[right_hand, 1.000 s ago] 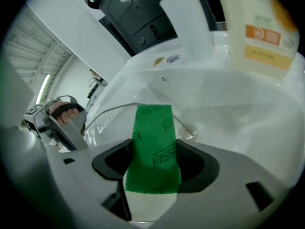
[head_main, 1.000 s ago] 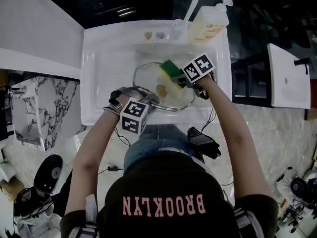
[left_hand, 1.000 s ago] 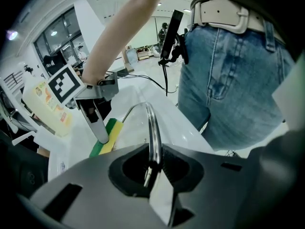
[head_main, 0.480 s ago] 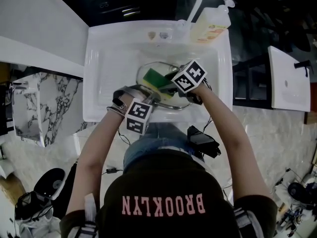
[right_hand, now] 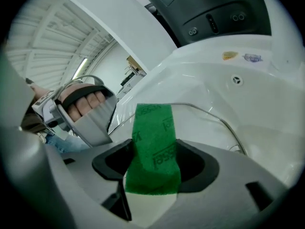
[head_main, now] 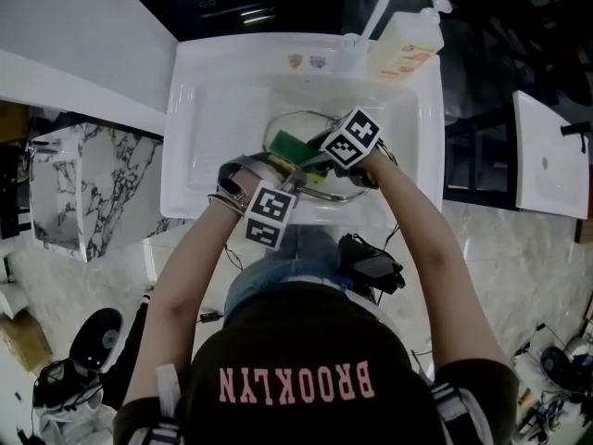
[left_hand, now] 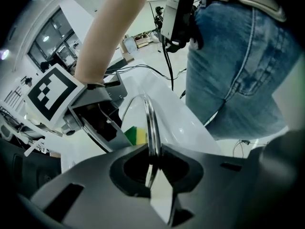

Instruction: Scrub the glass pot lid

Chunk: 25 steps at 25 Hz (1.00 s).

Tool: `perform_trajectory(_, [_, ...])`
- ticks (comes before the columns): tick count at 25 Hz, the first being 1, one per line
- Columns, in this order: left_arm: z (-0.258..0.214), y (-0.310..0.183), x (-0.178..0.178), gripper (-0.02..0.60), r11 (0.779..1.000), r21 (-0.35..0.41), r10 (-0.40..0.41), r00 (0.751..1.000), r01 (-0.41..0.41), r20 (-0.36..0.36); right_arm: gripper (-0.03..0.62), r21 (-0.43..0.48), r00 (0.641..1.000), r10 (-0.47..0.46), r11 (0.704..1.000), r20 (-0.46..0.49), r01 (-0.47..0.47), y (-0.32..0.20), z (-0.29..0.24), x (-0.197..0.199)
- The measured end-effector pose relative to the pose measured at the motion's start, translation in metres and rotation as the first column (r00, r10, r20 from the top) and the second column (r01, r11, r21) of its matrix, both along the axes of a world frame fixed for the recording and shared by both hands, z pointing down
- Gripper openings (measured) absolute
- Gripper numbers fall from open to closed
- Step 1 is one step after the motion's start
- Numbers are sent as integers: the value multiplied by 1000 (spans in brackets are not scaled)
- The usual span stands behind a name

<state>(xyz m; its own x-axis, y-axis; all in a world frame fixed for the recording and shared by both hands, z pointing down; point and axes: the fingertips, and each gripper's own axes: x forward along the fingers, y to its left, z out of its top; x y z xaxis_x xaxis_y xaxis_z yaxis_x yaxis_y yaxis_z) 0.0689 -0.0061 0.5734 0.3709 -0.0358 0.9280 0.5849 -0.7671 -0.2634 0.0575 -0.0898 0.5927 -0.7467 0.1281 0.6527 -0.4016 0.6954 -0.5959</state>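
Observation:
The glass pot lid (head_main: 341,185) stands tilted in the white sink (head_main: 199,109). My left gripper (head_main: 283,182) is shut on its metal rim (left_hand: 151,123), which runs edge-on between the jaws. My right gripper (head_main: 310,156) is shut on a green and yellow sponge (head_main: 288,144) pressed against the lid's left part. In the right gripper view the green sponge (right_hand: 153,147) fills the jaws, with the lid's rim (right_hand: 217,120) curving behind it and the left gripper (right_hand: 88,113) beside it. The left gripper view shows a corner of the sponge (left_hand: 135,134) behind the glass.
A soap bottle (head_main: 408,49) and the faucet (head_main: 382,3) stand at the sink's back right corner. The person's jeans (left_hand: 238,66) press close to the sink's front edge. A marble-patterned counter (head_main: 83,184) lies to the left.
The right gripper has swept the sponge leftward across the lid toward the left gripper. The left gripper has kept its hold on the rim.

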Motion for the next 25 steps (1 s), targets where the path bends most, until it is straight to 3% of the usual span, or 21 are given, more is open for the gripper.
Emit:
perform_trajectory(9, [-1, 3, -3, 45, 998, -62, -14, 1000, 15, 19, 273, -94, 992, 116, 988, -38, -119, -11, 22, 6])
perform_trajectory(19, [-2, 7, -5, 61, 979, -197, -42, 997, 53, 60, 273, -67, 976, 151, 984, -158, -163, -32, 51, 21])
perform_trajectory(25, [-2, 8, -6, 69, 970, -230, -61, 996, 76, 70, 273, -90, 959, 160, 978, -234, -186, -46, 72, 41])
